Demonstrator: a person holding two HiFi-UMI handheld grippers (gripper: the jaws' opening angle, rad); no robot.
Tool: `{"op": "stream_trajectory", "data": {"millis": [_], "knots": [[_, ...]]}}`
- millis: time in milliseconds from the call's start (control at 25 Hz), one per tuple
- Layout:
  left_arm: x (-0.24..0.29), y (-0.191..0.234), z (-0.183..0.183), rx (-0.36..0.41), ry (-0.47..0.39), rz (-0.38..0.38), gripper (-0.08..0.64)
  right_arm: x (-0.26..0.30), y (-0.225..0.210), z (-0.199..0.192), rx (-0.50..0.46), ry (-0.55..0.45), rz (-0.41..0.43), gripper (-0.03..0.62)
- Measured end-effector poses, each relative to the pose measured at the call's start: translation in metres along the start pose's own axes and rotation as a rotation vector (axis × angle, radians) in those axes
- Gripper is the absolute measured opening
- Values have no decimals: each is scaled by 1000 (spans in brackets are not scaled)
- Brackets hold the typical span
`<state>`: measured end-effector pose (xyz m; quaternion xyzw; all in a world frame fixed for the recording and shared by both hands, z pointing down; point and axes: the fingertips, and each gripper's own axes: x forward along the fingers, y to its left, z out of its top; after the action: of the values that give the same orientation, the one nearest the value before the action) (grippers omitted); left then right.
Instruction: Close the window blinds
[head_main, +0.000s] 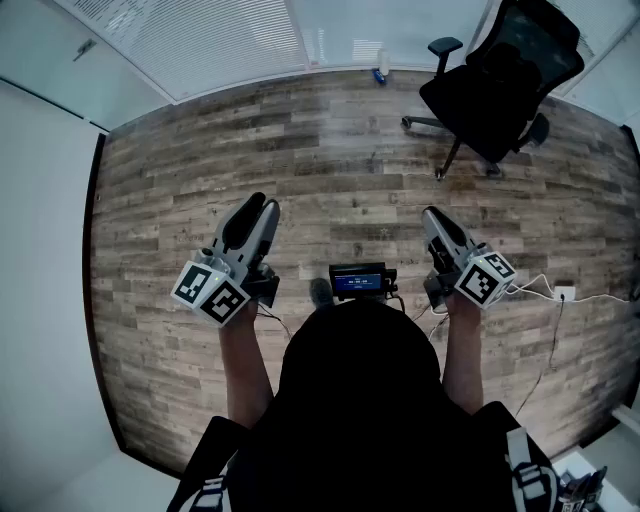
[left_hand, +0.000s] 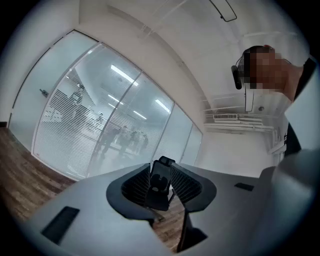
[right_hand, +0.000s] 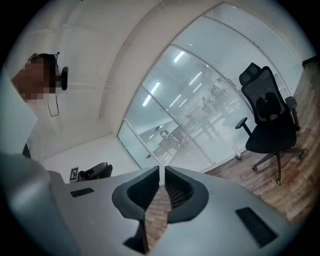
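Blinds (head_main: 200, 40) hang on the glass wall along the far edge of the wood floor (head_main: 340, 170), toward its far left corner. The slats are horizontal, and ceiling lights beyond show through the glass.

The person stands mid-floor, well back from the wall, with both arms out and both tools level.

Left gripper (head_main: 258, 205): jaws apart, pads pressing on nothing. In its own view a dark shape fills the gap, apparently the office chair (head_main: 500, 80) farther off.

Right gripper (head_main: 432, 215): clenched, with only a thin slit between the pads and nothing in it.

The office chair stands near the far right corner of the floor, just beside the glass. A small lit screen (head_main: 358, 281) sits at the person's chest, between the two arms.
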<state>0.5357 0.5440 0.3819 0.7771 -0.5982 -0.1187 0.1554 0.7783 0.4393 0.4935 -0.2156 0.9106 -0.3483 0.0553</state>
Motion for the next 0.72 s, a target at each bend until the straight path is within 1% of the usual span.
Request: {"op": "stream_trajectory", "data": {"millis": [360, 560, 720], "knots": [[-1, -1, -3, 4, 0, 12, 138, -3, -4, 0, 2, -1, 6, 41], [12, -13, -16, 12, 0, 27, 138, -14, -24, 1, 7, -1, 26, 41], [15, -17, -25, 10, 9, 46, 138, -19, -39, -6, 23, 12, 16, 41]]}}
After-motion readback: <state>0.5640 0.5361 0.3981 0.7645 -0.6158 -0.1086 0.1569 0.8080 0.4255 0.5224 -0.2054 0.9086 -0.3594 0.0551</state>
